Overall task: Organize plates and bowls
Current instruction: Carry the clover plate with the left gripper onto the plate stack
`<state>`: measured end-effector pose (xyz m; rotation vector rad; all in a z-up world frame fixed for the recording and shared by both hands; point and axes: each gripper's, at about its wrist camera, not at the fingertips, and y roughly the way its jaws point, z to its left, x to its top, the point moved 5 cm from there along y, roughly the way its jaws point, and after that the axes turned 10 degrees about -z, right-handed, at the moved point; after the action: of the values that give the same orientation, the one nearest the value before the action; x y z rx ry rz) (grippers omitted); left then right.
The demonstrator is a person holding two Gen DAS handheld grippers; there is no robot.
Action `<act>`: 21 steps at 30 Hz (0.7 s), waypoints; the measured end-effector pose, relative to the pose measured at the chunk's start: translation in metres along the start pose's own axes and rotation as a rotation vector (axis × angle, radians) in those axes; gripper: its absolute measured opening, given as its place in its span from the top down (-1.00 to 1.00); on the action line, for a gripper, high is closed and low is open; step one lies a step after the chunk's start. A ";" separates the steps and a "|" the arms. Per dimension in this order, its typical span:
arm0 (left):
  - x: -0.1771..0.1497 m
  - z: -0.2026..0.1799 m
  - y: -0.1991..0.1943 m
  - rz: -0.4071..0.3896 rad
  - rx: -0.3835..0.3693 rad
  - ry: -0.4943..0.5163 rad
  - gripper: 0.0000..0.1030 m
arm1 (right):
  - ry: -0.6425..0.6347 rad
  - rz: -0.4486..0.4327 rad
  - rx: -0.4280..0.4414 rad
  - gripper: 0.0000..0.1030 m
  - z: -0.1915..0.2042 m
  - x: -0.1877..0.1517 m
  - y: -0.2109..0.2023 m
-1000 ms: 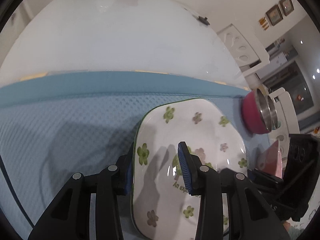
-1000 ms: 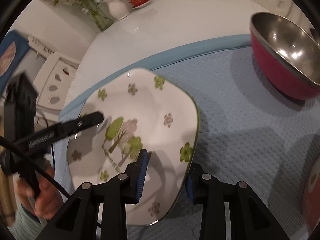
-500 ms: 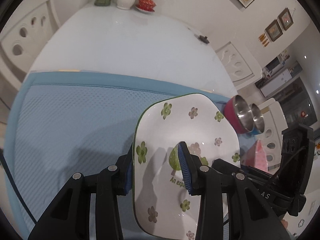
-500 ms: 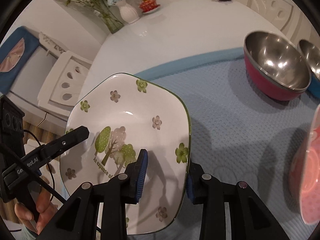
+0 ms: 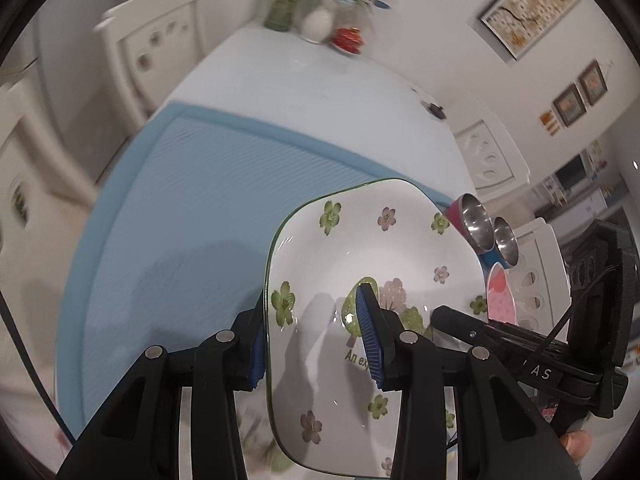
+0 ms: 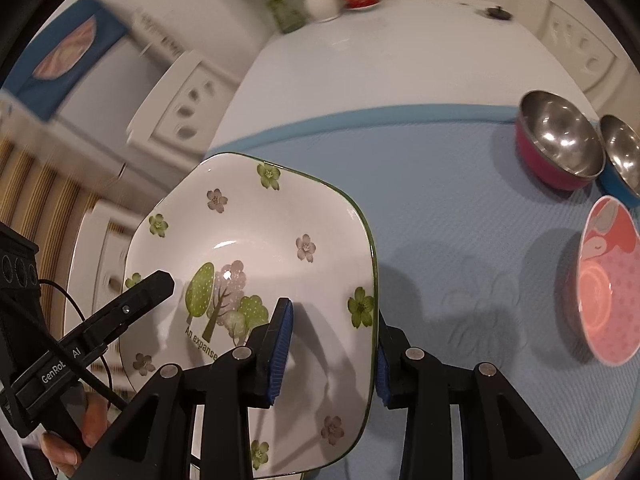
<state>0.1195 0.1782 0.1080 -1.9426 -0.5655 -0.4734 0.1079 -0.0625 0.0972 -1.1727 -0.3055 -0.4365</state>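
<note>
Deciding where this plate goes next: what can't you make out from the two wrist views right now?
- Plate near edge: cut off by the frame bottom in both views.
- Plate underside and the mat beneath it: hidden by the plate.
- Plate lettering: partly covered by the grippers' fingers.
- Blue bowl: cut by the right view's edge; in the left view, tiny.
- Vase: motion-blurred.

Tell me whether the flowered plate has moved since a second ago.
Yes. The flowered plate, clamped by both grippers, has lifted off the blue mat and shifted left, away from the red bowl.
</note>
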 end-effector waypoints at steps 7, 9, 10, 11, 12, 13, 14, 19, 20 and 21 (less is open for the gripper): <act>-0.057 0.036 -0.030 0.043 0.071 -0.070 0.32 | -0.052 0.108 0.043 0.33 0.022 -0.064 0.000; -0.069 0.045 -0.033 0.063 0.076 -0.076 0.32 | -0.047 0.140 0.045 0.33 0.025 -0.084 0.002; -0.075 0.049 -0.034 0.076 0.079 -0.071 0.32 | -0.045 0.151 0.044 0.33 0.027 -0.091 0.004; -0.081 0.053 -0.034 0.088 0.082 -0.064 0.32 | -0.042 0.161 0.041 0.33 0.029 -0.099 0.005; -0.087 0.057 -0.034 0.103 0.085 -0.054 0.32 | -0.041 0.170 0.036 0.33 0.030 -0.108 0.006; -0.093 0.060 -0.033 0.118 0.086 -0.046 0.32 | -0.040 0.176 0.031 0.33 0.031 -0.114 0.007; -0.098 0.063 -0.033 0.132 0.082 -0.042 0.32 | -0.039 0.181 0.022 0.33 0.032 -0.121 0.008; -0.119 0.074 -0.031 0.179 0.052 -0.035 0.32 | -0.026 0.186 -0.033 0.32 0.037 -0.143 0.013; -0.122 0.076 -0.030 0.182 0.049 -0.034 0.32 | -0.022 0.187 -0.042 0.32 0.039 -0.147 0.016; -0.125 0.078 -0.029 0.185 0.046 -0.035 0.32 | -0.017 0.188 -0.050 0.32 0.040 -0.150 0.019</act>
<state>0.0074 0.2375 0.0285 -1.9402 -0.4100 -0.3070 -0.0150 0.0063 0.0285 -1.2422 -0.1974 -0.2706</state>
